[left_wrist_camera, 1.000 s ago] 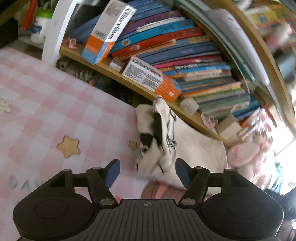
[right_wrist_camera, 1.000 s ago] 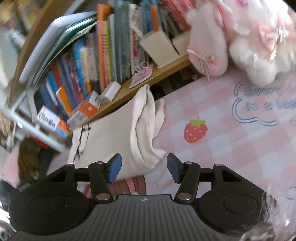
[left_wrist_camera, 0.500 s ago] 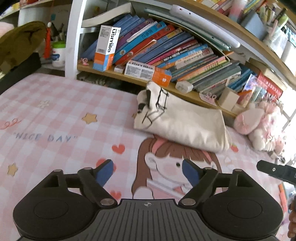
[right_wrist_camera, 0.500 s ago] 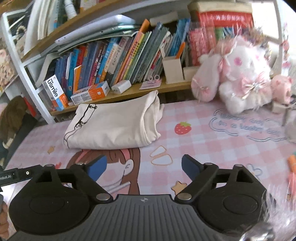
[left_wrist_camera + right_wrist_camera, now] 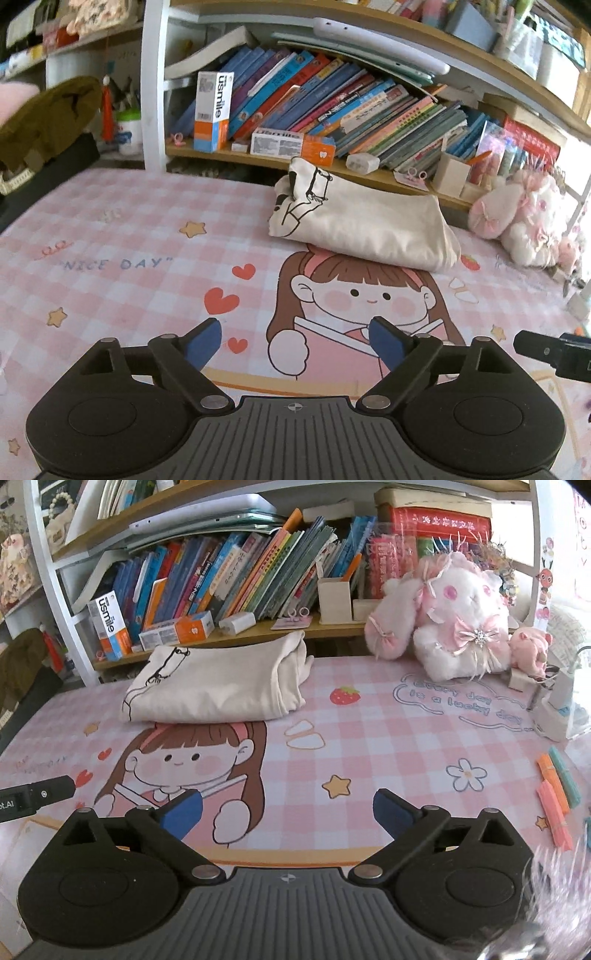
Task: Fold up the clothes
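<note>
While the pink checked mat (image 5: 122, 221) spreads wide beneath and ahead of both pairs of fingers, the bookshelf (image 5: 229, 635) stands beyond it, well past the fingertips, with a white and pink plush toy (image 5: 454, 627) on the mat's far edge ahead of the right fingers. The folded cream garment (image 5: 365, 225), a black line drawing at one end, lies at the mat's far side against the shelf foot, well ahead of the fingers and touching none. Left gripper (image 5: 295, 339) and right gripper (image 5: 288, 812) both hang over the cartoon girl print, jaws opening, wide apart, nothing between them.
</note>
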A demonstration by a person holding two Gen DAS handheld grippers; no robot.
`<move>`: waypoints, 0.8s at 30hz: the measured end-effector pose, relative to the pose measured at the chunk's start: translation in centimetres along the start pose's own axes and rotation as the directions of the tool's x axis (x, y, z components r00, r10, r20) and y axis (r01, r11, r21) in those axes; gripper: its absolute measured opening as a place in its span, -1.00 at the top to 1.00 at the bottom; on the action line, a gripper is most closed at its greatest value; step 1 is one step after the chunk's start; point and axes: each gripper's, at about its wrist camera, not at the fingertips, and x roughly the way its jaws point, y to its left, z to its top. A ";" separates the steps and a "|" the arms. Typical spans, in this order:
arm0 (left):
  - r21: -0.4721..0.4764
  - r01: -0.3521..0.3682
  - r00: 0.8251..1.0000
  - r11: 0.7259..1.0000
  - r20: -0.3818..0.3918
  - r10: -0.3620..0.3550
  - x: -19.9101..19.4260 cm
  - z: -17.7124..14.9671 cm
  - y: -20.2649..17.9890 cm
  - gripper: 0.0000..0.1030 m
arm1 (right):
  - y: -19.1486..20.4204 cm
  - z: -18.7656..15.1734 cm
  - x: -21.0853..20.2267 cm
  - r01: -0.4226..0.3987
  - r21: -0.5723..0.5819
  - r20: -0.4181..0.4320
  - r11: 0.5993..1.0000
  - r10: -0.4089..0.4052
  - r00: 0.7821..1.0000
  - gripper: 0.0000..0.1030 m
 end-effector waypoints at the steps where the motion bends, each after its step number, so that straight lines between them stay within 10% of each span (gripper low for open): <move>1: 0.011 -0.008 1.000 1.000 0.003 0.008 -0.1 -0.1 -0.2 -0.80 | 0.1 -0.1 0.0 0.006 -0.003 0.001 1.000 -0.006 1.000 -0.94; 24: 0.070 -0.009 1.000 0.997 -0.014 0.010 0.2 -0.2 -0.6 -0.91 | 0.8 0.1 0.2 0.046 -0.029 0.001 0.999 -0.046 0.999 -0.95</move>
